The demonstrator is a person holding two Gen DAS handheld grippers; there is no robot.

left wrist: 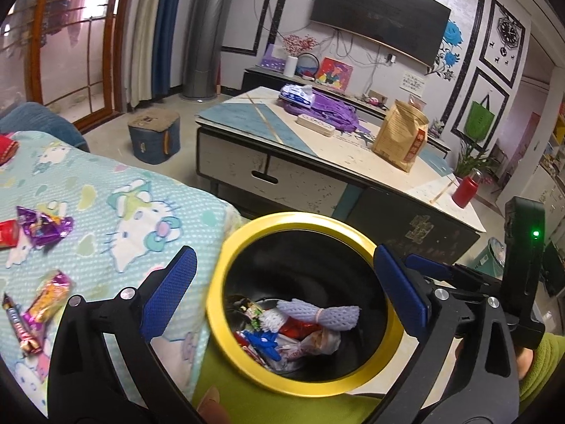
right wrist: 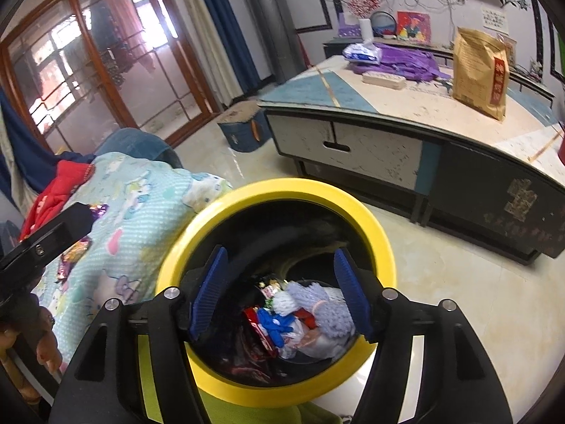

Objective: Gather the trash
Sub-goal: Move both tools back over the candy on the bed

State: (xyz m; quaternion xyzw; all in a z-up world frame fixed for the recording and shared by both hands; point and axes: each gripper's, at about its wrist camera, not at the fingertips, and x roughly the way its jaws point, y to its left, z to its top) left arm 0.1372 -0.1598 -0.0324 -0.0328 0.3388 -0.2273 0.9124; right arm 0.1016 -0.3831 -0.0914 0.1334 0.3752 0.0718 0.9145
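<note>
Bin's outer wall mostly hidden behind both sets of tongs; only yellow rim (left wrist: 215, 304) and dark inner wall visible, mouth opening upward toward both cameras. Bin sits just beside the cartoon-print blanket (left wrist: 116, 190), with a green sleeve (left wrist: 240, 392) under its near edge. Rim slightly blurred in both views.

Inside bin: jumble of trash, hard to separate. Lilac foam net (left wrist: 317, 312) lying roughly left-to-right in left wrist view, pinched at the middle by a band. Below it a blue scrap (left wrist: 263, 342), red wrapper and crumpled whitish packet; printing illegible.

Left tongs (left wrist: 282, 289): spread wide, nothing between the blue pads (left wrist: 400, 293), straddling the bin mouth from above. Right tongs (right wrist: 282, 293): apart, nothing clamped, pads over the bin opening.

Still on blanket, left of bin: purple foil wrapper (left wrist: 44, 226), red item cut off by the frame edge, orange-pink packet (left wrist: 49, 293) with long axis tilted up to the right, striped bar wrapper (left wrist: 21, 325) running diagonally down to the right. Lower ends partly hidden by the tongs' black frame.

Counter (left wrist: 317, 148) behind bin, well apart; brown paper bag (left wrist: 400, 134) upright on it.
</note>
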